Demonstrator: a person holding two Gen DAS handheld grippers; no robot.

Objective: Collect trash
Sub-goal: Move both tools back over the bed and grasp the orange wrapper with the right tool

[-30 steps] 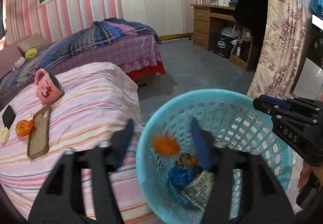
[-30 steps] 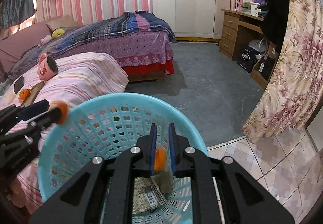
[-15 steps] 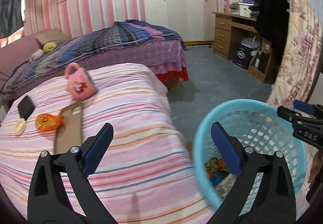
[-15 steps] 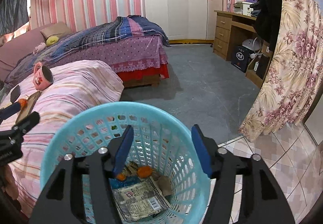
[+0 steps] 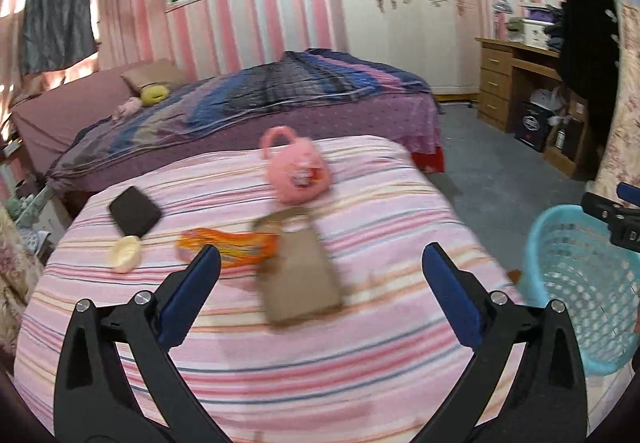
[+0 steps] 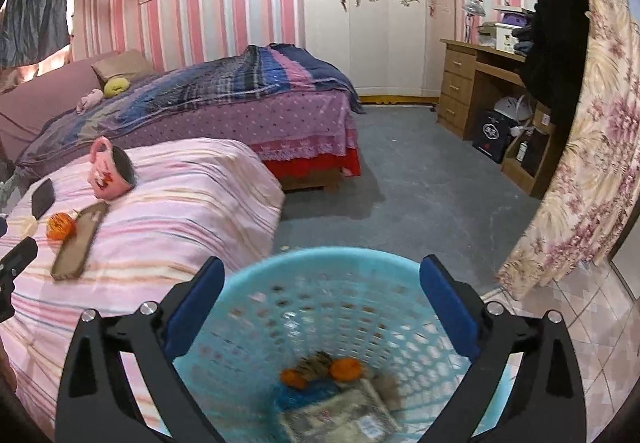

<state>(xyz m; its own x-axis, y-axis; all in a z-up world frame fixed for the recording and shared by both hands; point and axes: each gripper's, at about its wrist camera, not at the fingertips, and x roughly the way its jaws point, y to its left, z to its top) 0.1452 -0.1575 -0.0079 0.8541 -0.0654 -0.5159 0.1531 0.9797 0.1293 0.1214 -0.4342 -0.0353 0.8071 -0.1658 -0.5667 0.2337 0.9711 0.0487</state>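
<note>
A light blue plastic basket (image 6: pixel 320 267) sits on the floor beside the striped bed; it also shows at the right edge of the left wrist view (image 5: pixel 560 243). Inside lie orange scraps (image 6: pixel 346 369), a blue wrapper and a printed packet (image 6: pixel 340 415). My right gripper (image 6: pixel 320 307) is open and empty above the basket. My left gripper (image 5: pixel 320 287) is open and empty over the striped bed. An orange wrapper (image 5: pixel 228 245) lies on the bed just ahead of the left gripper; it also shows in the right wrist view (image 6: pixel 60 226).
On the striped bed (image 5: pixel 280 363) lie a pink mug (image 5: pixel 298 171), a brown phone case (image 5: pixel 298 275), a black phone (image 5: pixel 134 211) and a cream disc (image 5: pixel 126 259). A second bed (image 6: pixel 240 99), a wooden desk (image 6: pixel 476 83) and a floral curtain (image 6: pixel 580 163) stand around the grey floor.
My right gripper opened and dropped an orange scrap into the basket. My left gripper swung left from over the basket to over the striped bed.
</note>
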